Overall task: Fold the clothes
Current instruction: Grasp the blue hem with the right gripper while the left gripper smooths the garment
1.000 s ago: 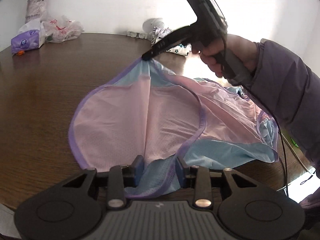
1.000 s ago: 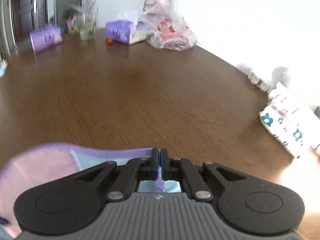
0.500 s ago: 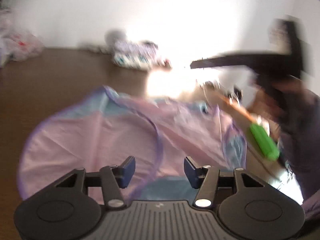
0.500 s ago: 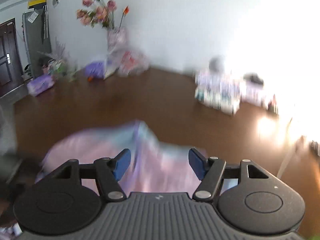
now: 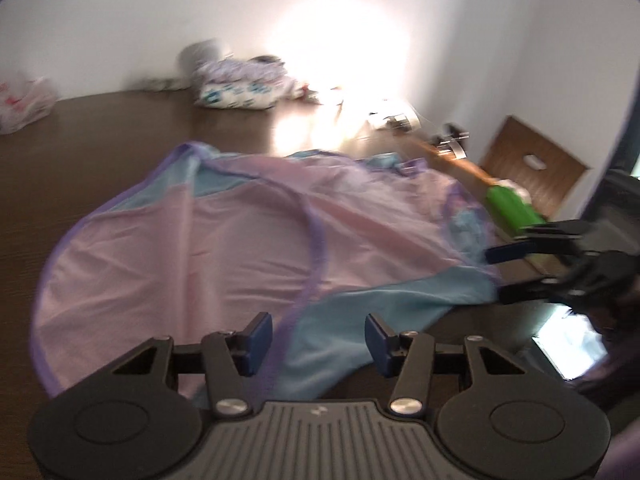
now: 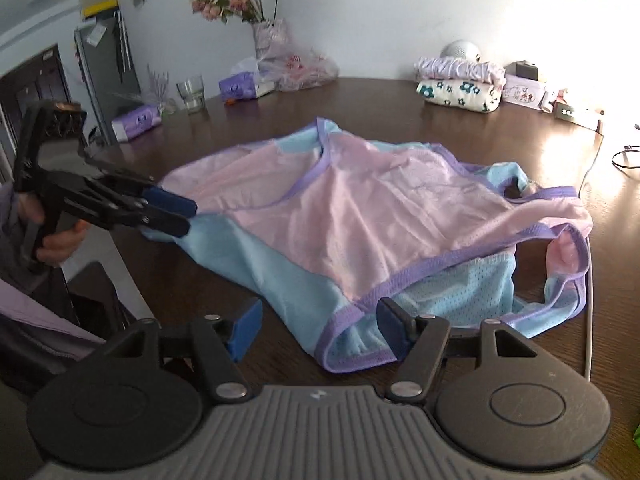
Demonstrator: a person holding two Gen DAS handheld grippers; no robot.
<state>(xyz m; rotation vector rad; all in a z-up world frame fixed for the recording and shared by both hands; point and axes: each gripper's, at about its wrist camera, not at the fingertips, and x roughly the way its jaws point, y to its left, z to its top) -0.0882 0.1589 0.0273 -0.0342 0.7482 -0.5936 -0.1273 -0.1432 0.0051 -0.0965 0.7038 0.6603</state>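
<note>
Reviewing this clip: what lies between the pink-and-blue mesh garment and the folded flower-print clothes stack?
In the right wrist view, only bare brown wooden table separates garment from stack.

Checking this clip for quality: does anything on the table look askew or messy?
The pink and blue garment lies rumpled, not squared: its purple-trimmed corner is bunched near the right gripper. The folded clothes at the back are stacked neatly. Nothing looks spilled or damaged.

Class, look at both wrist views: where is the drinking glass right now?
Only the right wrist view shows the glass: upper left, at the table's far edge, between two purple tissue packs, left of the flower vase.
</note>
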